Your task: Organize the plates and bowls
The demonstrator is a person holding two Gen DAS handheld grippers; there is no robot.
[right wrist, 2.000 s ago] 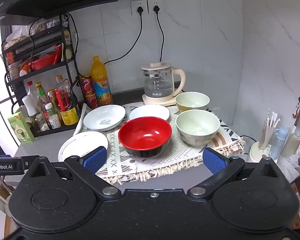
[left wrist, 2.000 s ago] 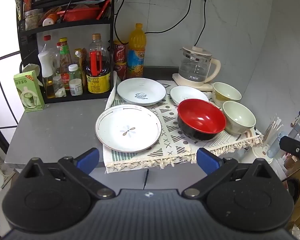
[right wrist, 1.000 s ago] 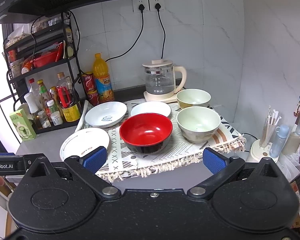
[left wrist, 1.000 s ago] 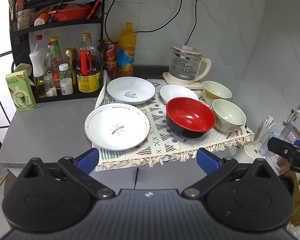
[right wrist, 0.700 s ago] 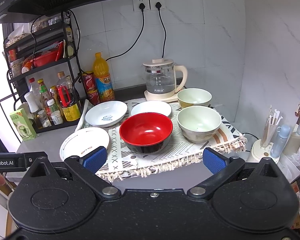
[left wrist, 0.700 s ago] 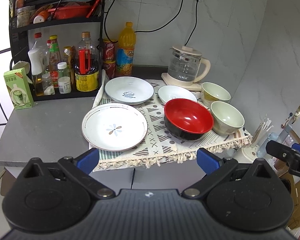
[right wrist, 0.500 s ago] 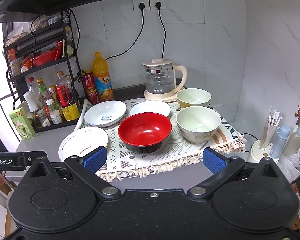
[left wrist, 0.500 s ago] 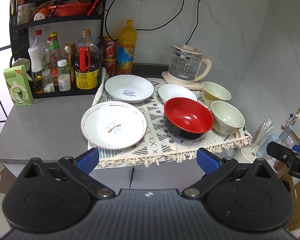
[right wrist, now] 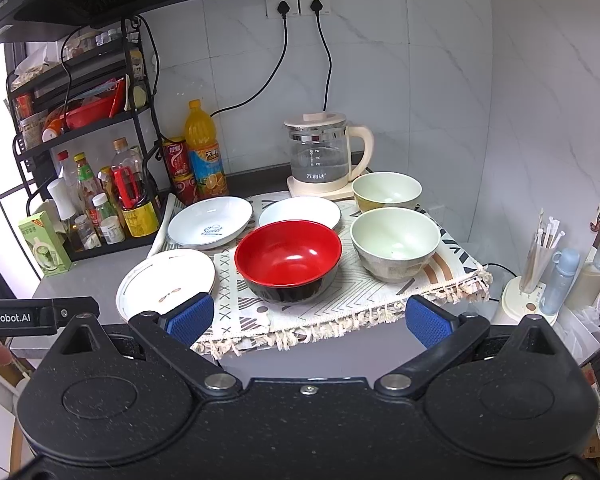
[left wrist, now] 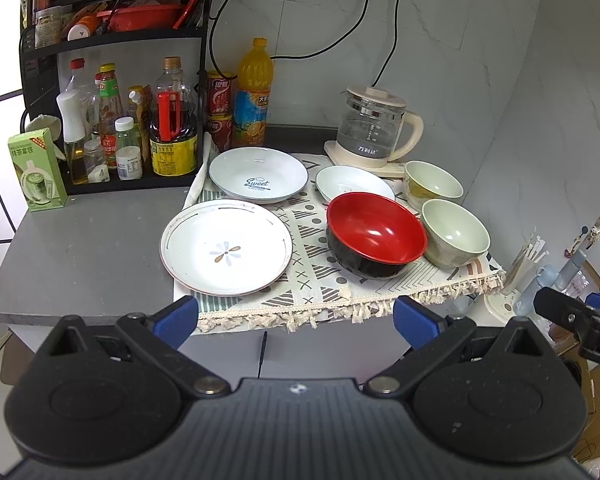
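On a patterned cloth (left wrist: pixel 312 276) lie a flower-patterned white plate (left wrist: pixel 226 252), a "Sweet" plate (left wrist: pixel 258 180), a small white plate (left wrist: pixel 352 184), a red bowl (left wrist: pixel 374 232) and two pale green bowls (left wrist: pixel 456 236) (left wrist: pixel 432 184). The same dishes show in the right wrist view: flower plate (right wrist: pixel 164 280), "Sweet" plate (right wrist: pixel 210 222), small plate (right wrist: pixel 300 210), red bowl (right wrist: pixel 288 258), green bowls (right wrist: pixel 394 240) (right wrist: pixel 386 190). My left gripper (left wrist: pixel 296 318) and right gripper (right wrist: pixel 306 316) are open and empty, in front of the counter edge.
A glass kettle (left wrist: pixel 374 130) stands at the back. A black rack (left wrist: pixel 112 80) with bottles stands at the back left, with an orange juice bottle (left wrist: pixel 253 92) and cans beside it. A green carton (left wrist: pixel 36 168) stands on the grey counter (left wrist: pixel 84 244). A straw holder (right wrist: pixel 536 268) stands right.
Both grippers have drifted slightly; the left view has shifted a little left and back from the counter. The dishes have not moved. Both grippers stay open.
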